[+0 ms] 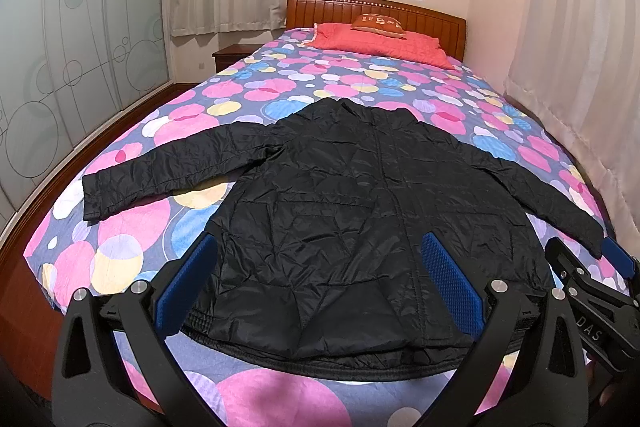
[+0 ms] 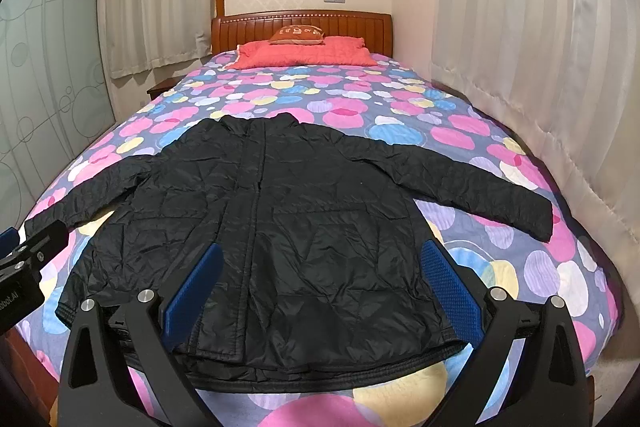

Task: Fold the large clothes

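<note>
A black quilted jacket (image 1: 332,199) lies spread flat on the bed, front up, collar towards the headboard, both sleeves stretched out sideways. My left gripper (image 1: 320,267) hovers open above the jacket's hem, its blue pads (image 1: 452,283) wide apart with nothing between them. The right gripper (image 2: 320,271) also stands open over the lower part of the jacket (image 2: 304,211), touching nothing. Its body shows at the right edge of the left wrist view, near the right sleeve's cuff (image 1: 592,235). The left sleeve's cuff (image 1: 96,195) lies near the bed's left side.
The bed (image 1: 120,259) has a cover of pink, blue and yellow circles and a wooden headboard (image 1: 424,19). A red pillow (image 1: 380,45) with a small cushion lies at its head. Curtains hang on the right, a sliding-door wardrobe (image 1: 80,67) stands left, a nightstand (image 1: 232,55) beside the bed.
</note>
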Motion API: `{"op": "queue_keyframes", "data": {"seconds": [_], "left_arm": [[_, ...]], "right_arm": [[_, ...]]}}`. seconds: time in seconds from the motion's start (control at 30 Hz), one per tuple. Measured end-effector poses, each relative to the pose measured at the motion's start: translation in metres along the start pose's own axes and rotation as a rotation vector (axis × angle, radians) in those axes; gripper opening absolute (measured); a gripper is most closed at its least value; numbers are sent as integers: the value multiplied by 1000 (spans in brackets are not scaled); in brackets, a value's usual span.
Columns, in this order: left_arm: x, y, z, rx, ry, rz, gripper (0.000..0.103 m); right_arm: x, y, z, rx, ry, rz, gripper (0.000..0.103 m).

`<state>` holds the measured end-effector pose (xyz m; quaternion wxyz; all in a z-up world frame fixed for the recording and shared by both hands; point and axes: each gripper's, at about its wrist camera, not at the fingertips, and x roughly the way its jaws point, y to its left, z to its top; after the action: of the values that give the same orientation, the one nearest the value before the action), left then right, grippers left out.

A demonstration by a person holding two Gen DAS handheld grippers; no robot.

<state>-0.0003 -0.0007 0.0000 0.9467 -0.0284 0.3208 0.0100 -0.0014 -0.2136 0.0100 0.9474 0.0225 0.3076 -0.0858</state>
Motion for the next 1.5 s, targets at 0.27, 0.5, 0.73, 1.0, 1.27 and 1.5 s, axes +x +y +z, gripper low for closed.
{"op": "queue_keyframes", "data": {"seconds": [0.27, 0.5, 0.73, 1.0, 1.27, 1.5], "left_arm": [[0, -5, -1, 1, 1, -1, 101], [0, -5, -1, 5, 2, -4, 101], [1, -4, -1, 3, 2, -3, 101], [1, -5, -1, 3, 4, -4, 101], [1, -4, -1, 2, 4, -4, 101], [1, -4, -1, 2, 5, -4, 101]], "right_arm": [[0, 1, 0, -1, -1, -2, 98], [0, 2, 0, 0, -1, -2, 98], [0, 2, 0, 0, -1, 0, 98], [-1, 4, 0, -1, -3, -2, 98], [0, 2, -1, -3, -3, -1, 98], [1, 2, -1, -3, -4, -2, 98]]}}
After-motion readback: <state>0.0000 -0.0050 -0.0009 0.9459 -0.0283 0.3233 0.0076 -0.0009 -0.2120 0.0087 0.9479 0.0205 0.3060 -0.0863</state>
